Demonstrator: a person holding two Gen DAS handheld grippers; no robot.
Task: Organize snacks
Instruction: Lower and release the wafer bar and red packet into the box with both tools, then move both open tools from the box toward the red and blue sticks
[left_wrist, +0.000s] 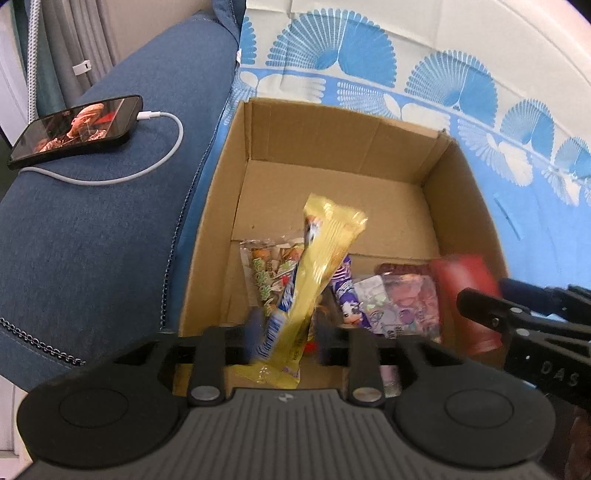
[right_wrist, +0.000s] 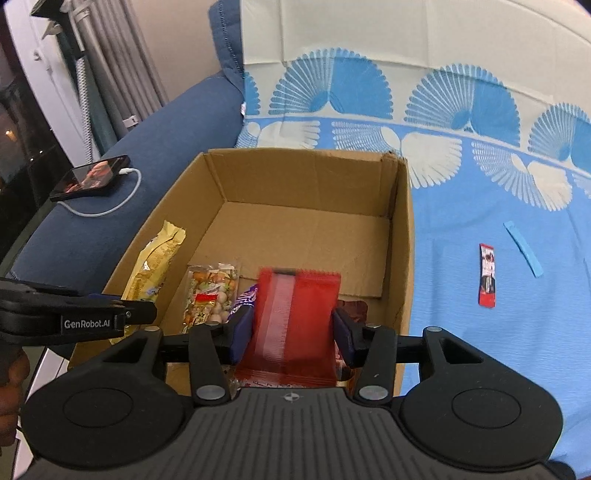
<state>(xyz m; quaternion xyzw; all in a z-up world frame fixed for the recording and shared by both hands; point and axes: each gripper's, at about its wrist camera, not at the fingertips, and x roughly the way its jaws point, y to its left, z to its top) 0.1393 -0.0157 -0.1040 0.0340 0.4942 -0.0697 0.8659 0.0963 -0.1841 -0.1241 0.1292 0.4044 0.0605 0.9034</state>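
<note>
An open cardboard box sits on a blue patterned sheet. My left gripper is open over the box's near edge, with a long yellow snack packet blurred between its spread fingers. My right gripper is open too, with a red snack packet blurred between its fingers over the box. In the box lie a clear bag of round sweets, a purple packet and a pinkish clear packet.
A small red stick packet and a blue strip lie on the sheet right of the box. A phone on a white charging cable rests on the blue sofa arm at the left.
</note>
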